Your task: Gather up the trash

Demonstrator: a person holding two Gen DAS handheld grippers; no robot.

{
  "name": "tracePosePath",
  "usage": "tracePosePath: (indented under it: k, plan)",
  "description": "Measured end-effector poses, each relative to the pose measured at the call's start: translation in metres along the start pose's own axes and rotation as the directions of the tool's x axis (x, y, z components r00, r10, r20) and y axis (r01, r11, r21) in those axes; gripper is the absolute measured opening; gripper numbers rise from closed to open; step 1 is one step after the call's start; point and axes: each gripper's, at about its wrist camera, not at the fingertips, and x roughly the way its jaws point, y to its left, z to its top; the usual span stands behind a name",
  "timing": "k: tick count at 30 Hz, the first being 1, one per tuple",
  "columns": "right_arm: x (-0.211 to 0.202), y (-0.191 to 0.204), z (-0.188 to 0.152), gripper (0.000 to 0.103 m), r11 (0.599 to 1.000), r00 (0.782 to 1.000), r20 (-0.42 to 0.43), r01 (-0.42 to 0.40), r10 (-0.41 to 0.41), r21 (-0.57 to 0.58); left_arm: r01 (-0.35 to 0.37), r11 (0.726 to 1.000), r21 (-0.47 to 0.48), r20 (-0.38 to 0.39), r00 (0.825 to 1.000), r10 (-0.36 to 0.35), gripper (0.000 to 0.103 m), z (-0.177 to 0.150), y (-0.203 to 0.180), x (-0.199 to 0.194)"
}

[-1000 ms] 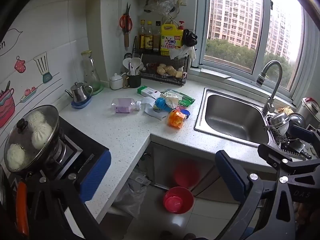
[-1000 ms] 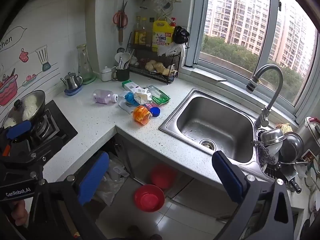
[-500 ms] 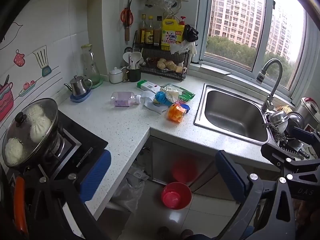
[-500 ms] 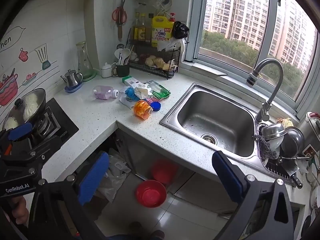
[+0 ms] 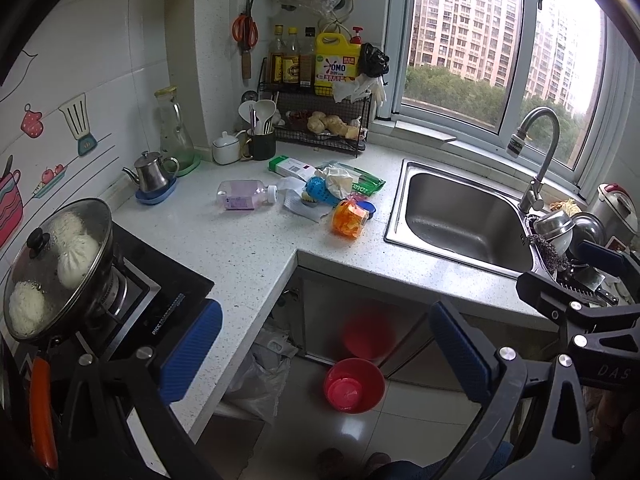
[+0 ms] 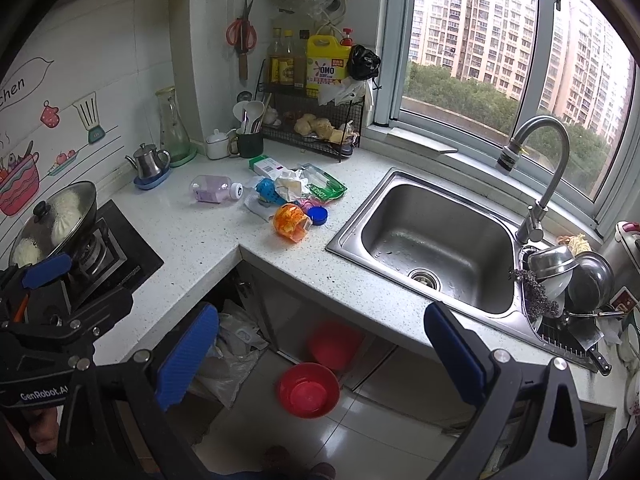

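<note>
A pile of trash lies on the white counter near the corner: an orange wrapper (image 5: 349,218) (image 6: 291,222), a clear plastic bottle (image 5: 245,195) (image 6: 215,189), a blue bottle (image 5: 320,191), crumpled paper (image 5: 338,179), a green packet (image 5: 366,186) and a green-white box (image 5: 290,166). A trash bin lined with a clear bag (image 5: 260,376) (image 6: 230,364) stands on the floor under the counter. My left gripper (image 5: 324,354) and right gripper (image 6: 320,354) are both open and empty, held back from the counter, well short of the trash.
A steel sink (image 5: 464,220) with tap lies right of the trash. A lidded pot of buns (image 5: 56,264) sits on the stove at left. A kettle (image 5: 154,174), utensil cup and wire rack line the back wall. A red basin (image 5: 354,384) sits on the floor.
Both grippers have drawn back and risen a little from the counter, so the trash looks slightly farther and more floor shows. Nothing was grasped.
</note>
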Motion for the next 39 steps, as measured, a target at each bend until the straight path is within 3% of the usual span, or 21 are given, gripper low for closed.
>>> tracePosePath:
  k: [39]
  plan:
    - [0.009,-0.007,0.003,0.103,1.000,0.999,-0.035,-0.017,0.017,0.002,0.014,1.000,-0.014,-0.027,1.000,-0.014,0.103,0.004,0.000,0.018]
